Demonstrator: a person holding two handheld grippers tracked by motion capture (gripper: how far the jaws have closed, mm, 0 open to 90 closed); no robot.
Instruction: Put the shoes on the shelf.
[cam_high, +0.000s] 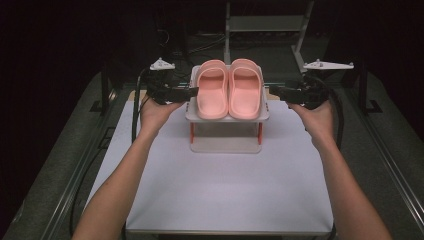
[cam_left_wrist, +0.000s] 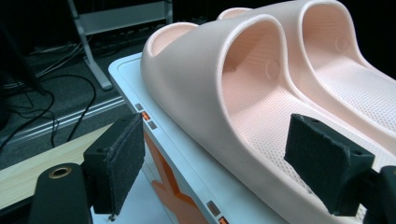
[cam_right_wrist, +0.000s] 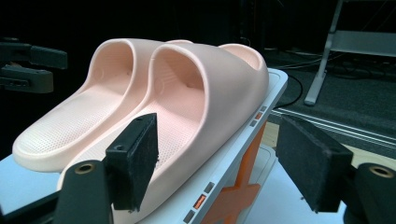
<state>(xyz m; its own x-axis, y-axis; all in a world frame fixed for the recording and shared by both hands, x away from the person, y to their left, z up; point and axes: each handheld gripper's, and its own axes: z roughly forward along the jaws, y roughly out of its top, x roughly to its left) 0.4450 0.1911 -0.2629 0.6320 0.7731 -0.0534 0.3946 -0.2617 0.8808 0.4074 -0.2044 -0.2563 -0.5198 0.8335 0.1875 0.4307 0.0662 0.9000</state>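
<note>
Slippers (cam_high: 228, 89) fill the rack (cam_high: 226, 118) edge to edge.

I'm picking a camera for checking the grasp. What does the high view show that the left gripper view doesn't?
High view: both forearms, the left claw and right claw flanking the white rack, its lower shelf and the whole table.

Left gripper view: the open pads straddling the left slipper's outer edge, its dotted footbed, and the rack's orange side panel.

Both: the pink slippers side by side on the rack's top.
</note>
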